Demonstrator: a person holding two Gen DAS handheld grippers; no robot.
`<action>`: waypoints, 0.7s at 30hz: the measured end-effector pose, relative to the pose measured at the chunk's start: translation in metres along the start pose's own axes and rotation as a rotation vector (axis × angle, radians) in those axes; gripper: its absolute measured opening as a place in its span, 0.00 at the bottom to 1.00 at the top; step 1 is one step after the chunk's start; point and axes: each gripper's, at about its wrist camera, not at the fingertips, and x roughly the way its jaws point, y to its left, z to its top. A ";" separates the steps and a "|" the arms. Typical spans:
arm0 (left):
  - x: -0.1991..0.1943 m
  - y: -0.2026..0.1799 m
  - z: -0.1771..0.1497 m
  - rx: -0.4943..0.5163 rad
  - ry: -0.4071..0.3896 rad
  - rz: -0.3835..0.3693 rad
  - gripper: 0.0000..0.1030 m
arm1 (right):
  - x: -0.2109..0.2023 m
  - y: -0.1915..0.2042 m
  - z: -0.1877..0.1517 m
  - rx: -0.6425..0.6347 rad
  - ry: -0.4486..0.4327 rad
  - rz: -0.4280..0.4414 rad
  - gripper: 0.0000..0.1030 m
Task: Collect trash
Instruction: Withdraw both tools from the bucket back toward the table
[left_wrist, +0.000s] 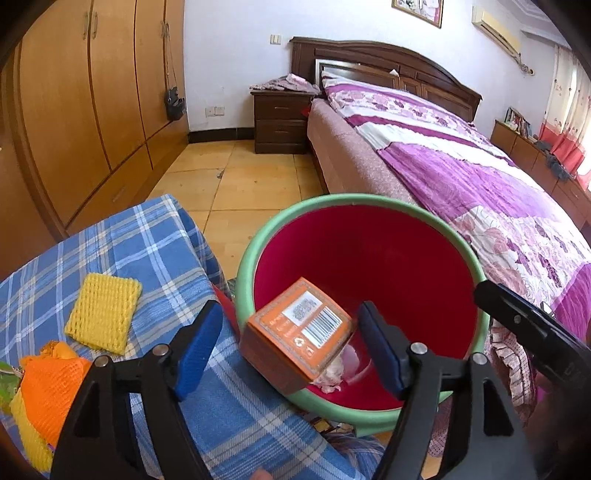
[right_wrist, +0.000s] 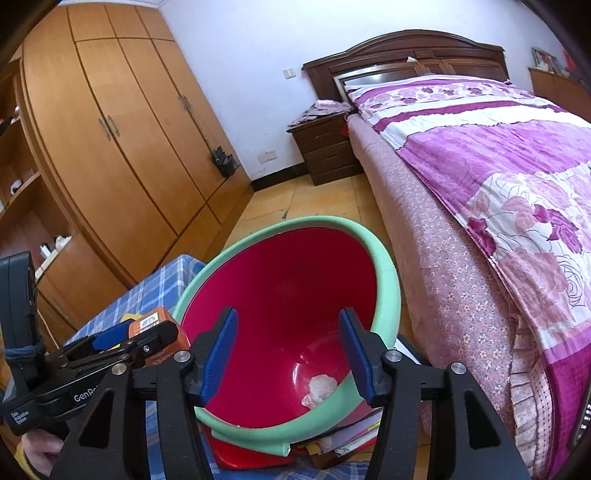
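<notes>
A red bin with a green rim (left_wrist: 284, 218) stands between the checked table and the bed; it also shows in the right wrist view (right_wrist: 384, 266). A crumpled white tissue (right_wrist: 319, 387) lies at its bottom. An orange box (left_wrist: 299, 332) with a barcode hangs over the bin's near rim, between the spread fingers of my left gripper (left_wrist: 291, 354), touching neither pad. The box shows in the right wrist view (right_wrist: 155, 319) too. My right gripper (right_wrist: 288, 358) is open and empty above the bin.
A blue checked cloth (left_wrist: 155, 254) covers the table, with a yellow foam net (left_wrist: 105, 314) and an orange net (left_wrist: 48, 387) on it. A bed (left_wrist: 461, 177) stands to the right, a wardrobe (left_wrist: 81, 110) to the left, a nightstand (left_wrist: 282, 122) at the back.
</notes>
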 end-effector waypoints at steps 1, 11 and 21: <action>-0.001 0.000 0.001 0.001 -0.008 0.001 0.80 | -0.002 -0.001 0.000 0.003 -0.004 -0.002 0.57; -0.016 -0.002 0.004 0.008 -0.045 -0.006 0.81 | -0.011 -0.003 0.000 0.017 -0.016 -0.012 0.57; -0.044 0.017 -0.012 -0.056 -0.035 -0.006 0.81 | -0.020 0.008 -0.005 0.001 -0.017 -0.007 0.57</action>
